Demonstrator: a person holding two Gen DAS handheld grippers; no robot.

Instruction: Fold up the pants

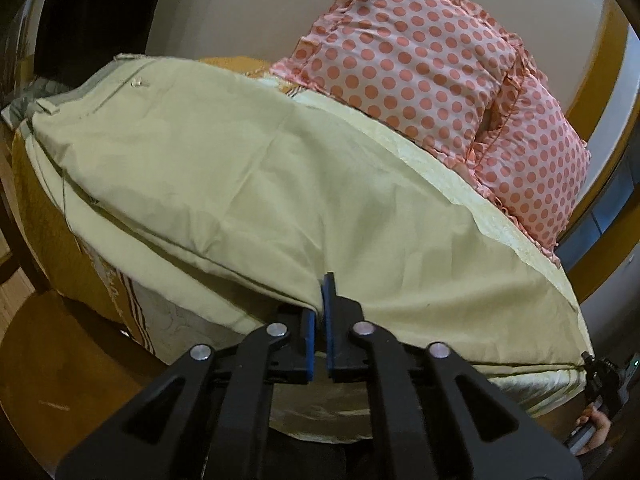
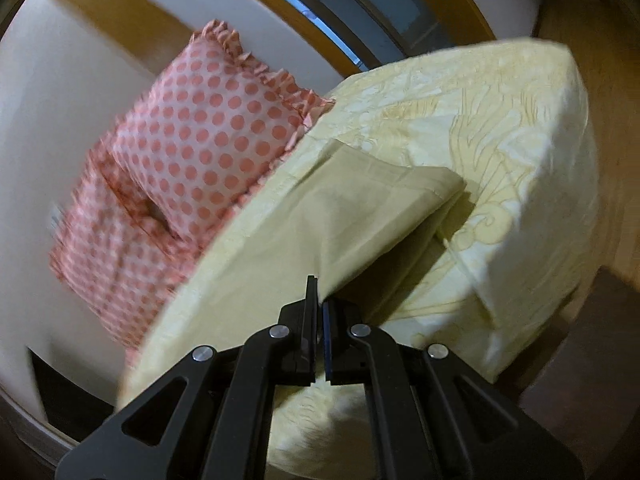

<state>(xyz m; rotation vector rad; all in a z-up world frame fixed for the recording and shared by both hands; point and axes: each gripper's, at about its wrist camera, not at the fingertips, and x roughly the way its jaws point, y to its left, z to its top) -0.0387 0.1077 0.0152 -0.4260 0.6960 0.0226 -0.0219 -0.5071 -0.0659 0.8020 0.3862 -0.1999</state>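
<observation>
A: Report the left unit first.

B: The left black two-finger gripper with blue pads is closed to a narrow slit, and a fold of the pale olive-green cotton pants is pinched between its pads. The garment spreads forward and to the left from the pads, lying flat on the pale yellow patterned bedsheet. Its waistband end, with a small clear button, sits at the far left edge of the bed.

A: What lies beyond the garment?

B: Two pink ruffled pillows with coral polka dots rest against the cream wall, just behind the far edge of the pants.

A: And the right side?

B: At the right edge of the left wrist view, the right black gripper meets a corner of the fabric. In its own view, the right black gripper is nearly shut, with an edge of the pants clamped between its pads. The cloth there is doubled over, rising from the pads towards a folded corner over the bedsheet. The pillows stand left of it. That view is blurred.
</observation>
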